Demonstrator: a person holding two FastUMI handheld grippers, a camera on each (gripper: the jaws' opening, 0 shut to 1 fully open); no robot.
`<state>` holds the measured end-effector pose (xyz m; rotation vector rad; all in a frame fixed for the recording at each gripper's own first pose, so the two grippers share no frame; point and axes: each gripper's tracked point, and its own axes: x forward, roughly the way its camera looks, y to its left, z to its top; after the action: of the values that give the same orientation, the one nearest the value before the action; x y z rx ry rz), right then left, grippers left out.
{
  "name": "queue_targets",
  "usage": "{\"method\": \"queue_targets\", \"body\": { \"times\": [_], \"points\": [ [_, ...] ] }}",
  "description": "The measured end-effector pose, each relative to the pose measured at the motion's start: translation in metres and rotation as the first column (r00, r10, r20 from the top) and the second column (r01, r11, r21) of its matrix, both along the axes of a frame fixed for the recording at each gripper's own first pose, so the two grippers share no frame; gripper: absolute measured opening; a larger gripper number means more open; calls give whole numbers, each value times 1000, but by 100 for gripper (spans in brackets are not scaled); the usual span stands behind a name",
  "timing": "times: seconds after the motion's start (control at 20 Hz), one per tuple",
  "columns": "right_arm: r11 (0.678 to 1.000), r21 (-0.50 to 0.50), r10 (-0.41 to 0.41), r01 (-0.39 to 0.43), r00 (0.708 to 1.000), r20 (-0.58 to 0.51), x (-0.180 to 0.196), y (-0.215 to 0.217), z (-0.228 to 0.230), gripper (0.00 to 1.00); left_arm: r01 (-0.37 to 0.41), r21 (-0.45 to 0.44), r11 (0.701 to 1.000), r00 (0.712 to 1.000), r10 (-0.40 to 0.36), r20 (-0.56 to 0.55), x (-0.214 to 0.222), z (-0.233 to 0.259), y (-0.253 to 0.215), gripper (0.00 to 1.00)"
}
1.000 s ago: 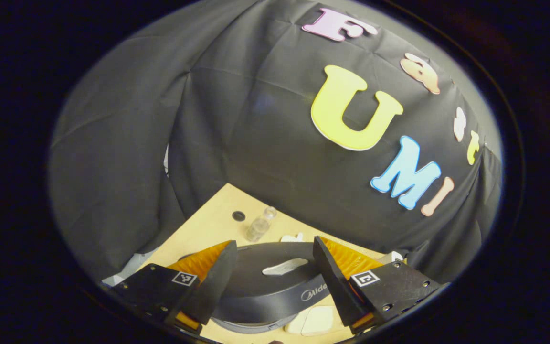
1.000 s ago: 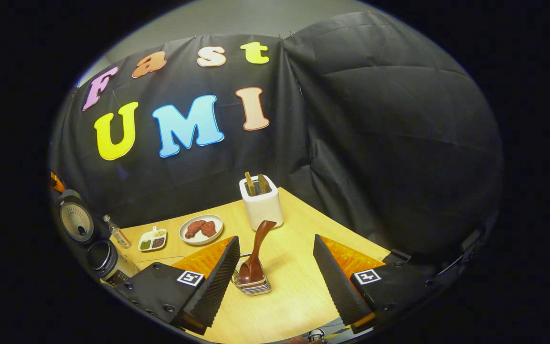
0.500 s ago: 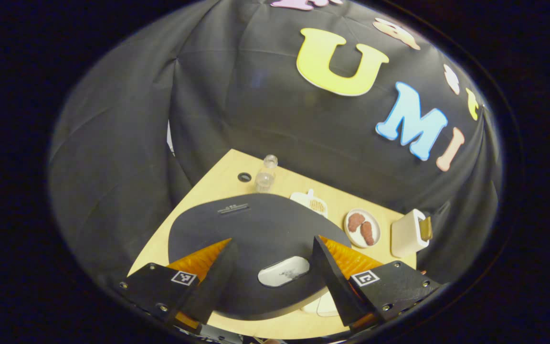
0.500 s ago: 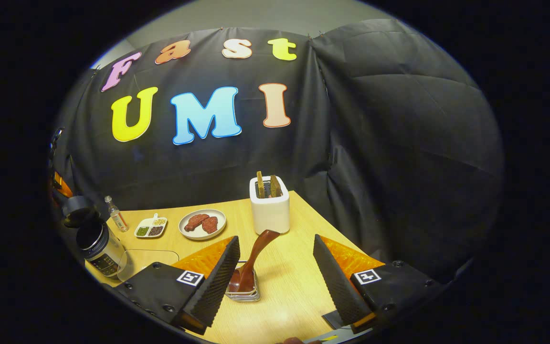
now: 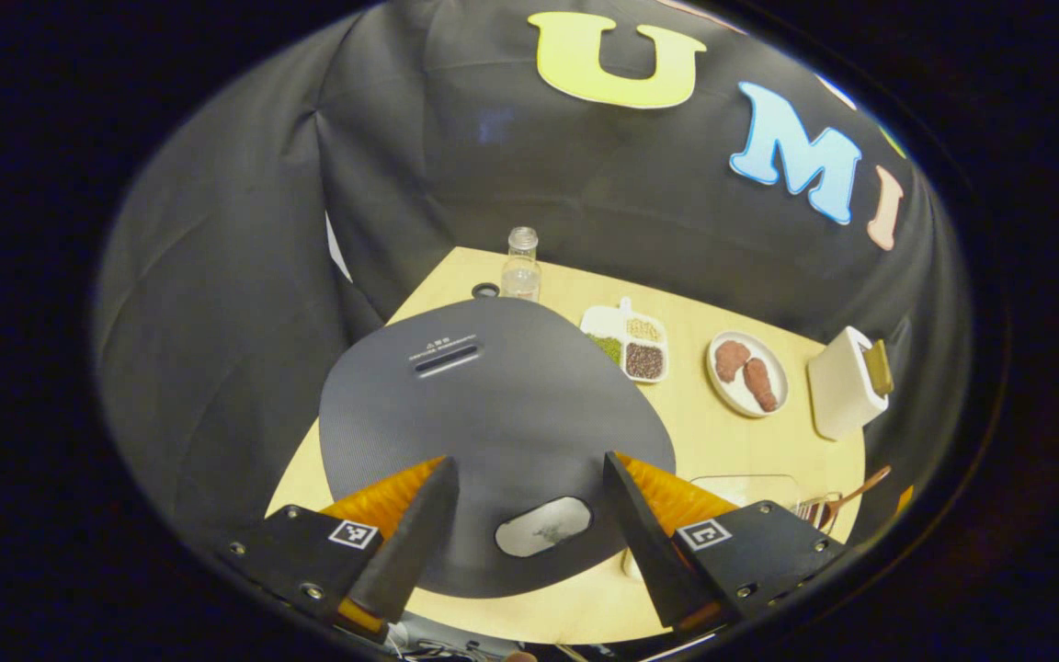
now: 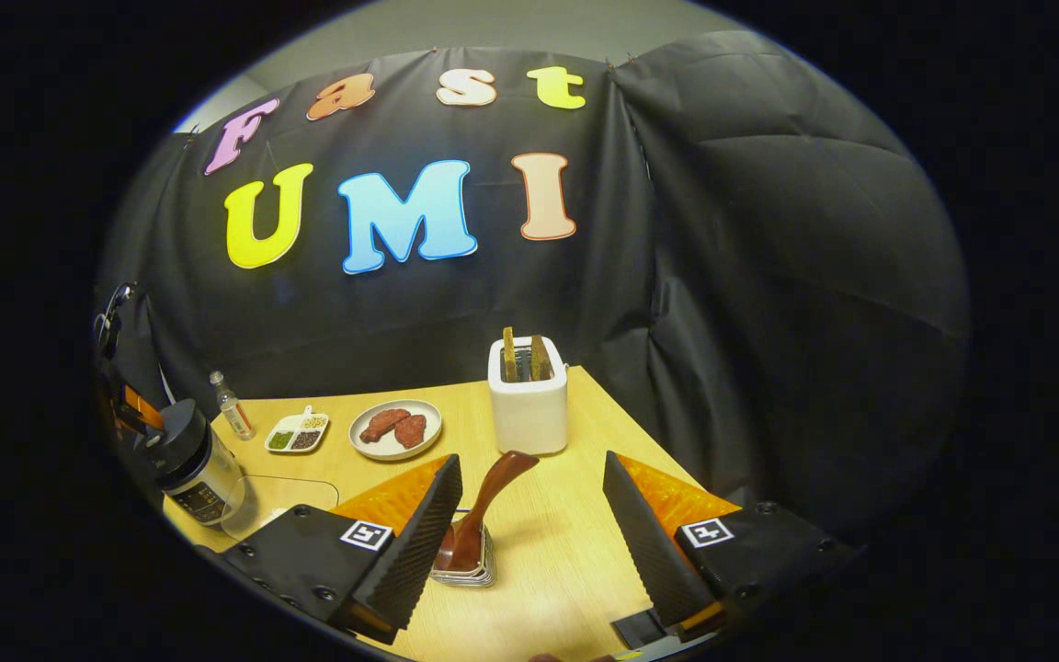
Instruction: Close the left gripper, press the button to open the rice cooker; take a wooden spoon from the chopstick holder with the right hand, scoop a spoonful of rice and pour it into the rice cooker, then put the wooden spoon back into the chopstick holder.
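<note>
Both tongs agape; left tongs (image 5: 520,538) above rice cooker (image 5: 493,414)

Left view overhead; right low; both see toaster (image 5: 845,382).

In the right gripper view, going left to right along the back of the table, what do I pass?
Rice cooker → small bottle → divided dish → plate of meat → white toaster.

Dim booth, warm overhead light perhaps, edges bowed.
</note>
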<state>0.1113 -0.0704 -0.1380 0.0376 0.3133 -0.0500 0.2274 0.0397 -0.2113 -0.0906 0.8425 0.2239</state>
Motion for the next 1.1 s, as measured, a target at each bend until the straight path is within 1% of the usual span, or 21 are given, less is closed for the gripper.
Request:
{"method": "queue_targets", "body": {
  "times": [0.1,0.15,0.2,0.25,0.3,0.4,0.5,0.55,0.7,0.85,0.95,1.0,1.1],
  "points": [
    [1000,11,9,-9,1000,-15,-1,-3,-5,98,-1,36,999,1000,2,-15,-2,-5,-2,100],
    [1000,18,17,-17,1000,-22,-2,-3,-8,99,-5,49,999,1000,5,3,0,-2,-1,100],
    [999,22,27,-26,999,-29,-2,-4,-10,98,-22,37,999,1000,22,-5,-3,-5,-2,100],
    [999,21,38,-37,999,-36,-2,-4,-13,98,-32,37,999,999,31,23,0,-3,0,100],
    [999,19,51,-51,998,-44,-2,-5,-17,98,-39,35,999,999,38,25,-3,-4,0,100],
    [996,18,85,-85,994,-61,-3,-5,-23,98,-36,53,998,998,34,50,-5,-7,0,100],
    [993,17,120,-119,990,-73,-2,-6,-29,98,-50,45,998,997,47,69,-4,-6,0,100],
    [991,20,137,-136,987,-80,-1,-7,-32,98,-51,40,998,997,49,61,-5,-6,-1,100],
    [985,65,166,-159,980,-113,-1,-16,-45,98,-31,63,998,999,30,24,-5,-11,0,100],
    [980,91,187,-175,970,-152,-7,-23,-63,98,-45,56,997,998,42,46,-5,-9,0,100],
    [980,77,192,-182,968,-160,-13,-29,-67,98,-50,69,996,996,44,73,-5,-10,0,100],
    [982,49,186,-181,972,-147,-15,-34,-65,98,-59,66,996,995,53,85,-5,-9,0,100],
    [993,-31,110,-114,987,-115,-8,-58,-57,98,-55,66,996,996,50,75,-6,-9,-1,100]
  ]
}}
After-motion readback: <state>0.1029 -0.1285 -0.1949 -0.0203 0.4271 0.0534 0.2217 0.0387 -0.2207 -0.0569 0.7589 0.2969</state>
